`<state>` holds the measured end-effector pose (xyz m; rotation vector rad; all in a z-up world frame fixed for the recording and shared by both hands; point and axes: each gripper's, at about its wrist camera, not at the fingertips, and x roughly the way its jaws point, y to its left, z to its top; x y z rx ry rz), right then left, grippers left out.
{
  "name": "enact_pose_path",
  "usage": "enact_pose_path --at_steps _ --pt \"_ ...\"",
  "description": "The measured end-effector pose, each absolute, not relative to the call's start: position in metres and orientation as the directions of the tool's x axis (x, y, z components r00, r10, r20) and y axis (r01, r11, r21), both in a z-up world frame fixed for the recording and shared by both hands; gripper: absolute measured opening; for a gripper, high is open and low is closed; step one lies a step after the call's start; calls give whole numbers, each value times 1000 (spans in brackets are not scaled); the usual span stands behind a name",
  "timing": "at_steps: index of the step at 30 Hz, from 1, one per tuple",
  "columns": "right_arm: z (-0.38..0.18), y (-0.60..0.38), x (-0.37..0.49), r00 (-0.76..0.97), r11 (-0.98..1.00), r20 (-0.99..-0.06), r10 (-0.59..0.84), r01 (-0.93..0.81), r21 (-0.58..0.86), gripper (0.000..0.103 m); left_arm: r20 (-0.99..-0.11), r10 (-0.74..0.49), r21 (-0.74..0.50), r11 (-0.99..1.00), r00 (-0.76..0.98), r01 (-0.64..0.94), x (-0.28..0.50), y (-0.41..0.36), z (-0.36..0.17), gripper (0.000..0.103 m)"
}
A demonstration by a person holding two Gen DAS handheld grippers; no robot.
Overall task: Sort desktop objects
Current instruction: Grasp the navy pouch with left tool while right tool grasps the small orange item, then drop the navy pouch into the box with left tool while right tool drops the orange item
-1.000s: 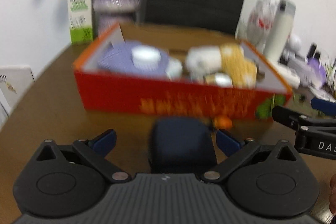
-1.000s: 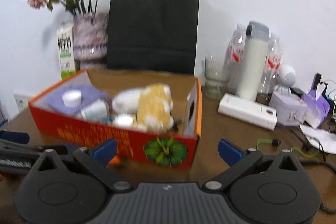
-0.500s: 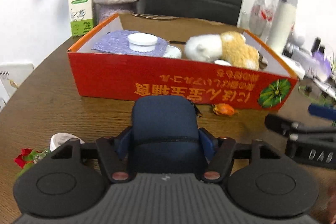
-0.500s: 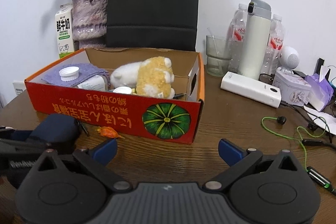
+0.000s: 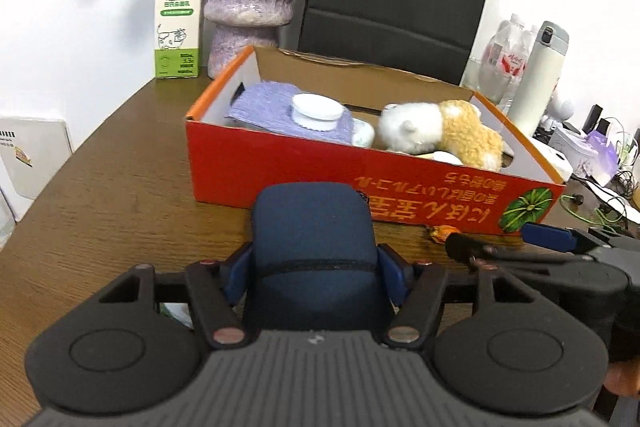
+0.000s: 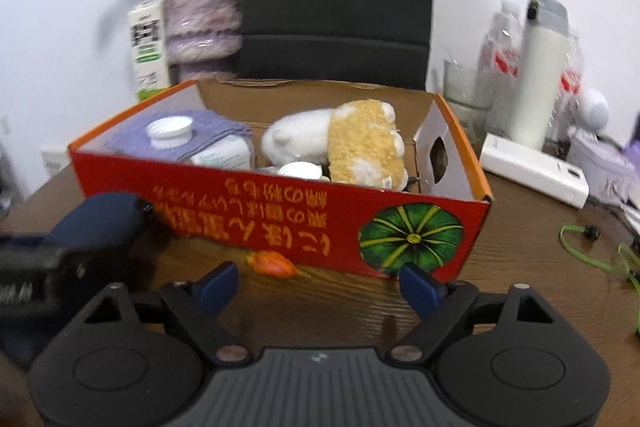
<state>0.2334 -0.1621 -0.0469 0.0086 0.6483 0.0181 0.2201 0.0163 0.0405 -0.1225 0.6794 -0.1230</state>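
The left gripper has its blue fingers pressed against both sides of a dark blue pouch — it grips the pouch in front of the long red wall of the cardboard box. The right gripper has its jaws wide apart with nothing between them, and a small orange wrapped candy lies on the wooden table just beside the box wall. Inside the box lie a plush toy, a purple cloth and a white lid.
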Motion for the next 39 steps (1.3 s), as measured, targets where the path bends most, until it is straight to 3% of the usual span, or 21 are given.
enact_pose_path --at_steps 6,8,9,12,26,29,39 --pt "-51 -139 243 783 999 -621 -32 30 -13 80 -624 -147 -171 984 767 49 226 32 38 66" --pt "-52 -137 245 777 1000 -628 -29 31 -8 55 -622 -148 -179 983 769 45 227 33 38 66" --pt "-54 -137 246 771 1000 -636 -21 28 1 48 -622 -149 -179 983 769 46 227 33 38 66" --pt "-54 -139 243 774 1000 -633 -11 21 8 42 -623 -158 -181 982 766 55 226 30 37 66" --pt "-38 -151 195 830 998 -557 23 11 58 41 -597 -177 -168 981 782 94 214 22 43 66" --pt "-28 -158 183 838 992 -539 85 -19 126 40 -586 -180 -157 982 790 106 206 17 48 66" --pt "10 -163 177 899 990 -426 102 -50 132 41 -479 -172 -140 983 861 118 192 -1 90 66"
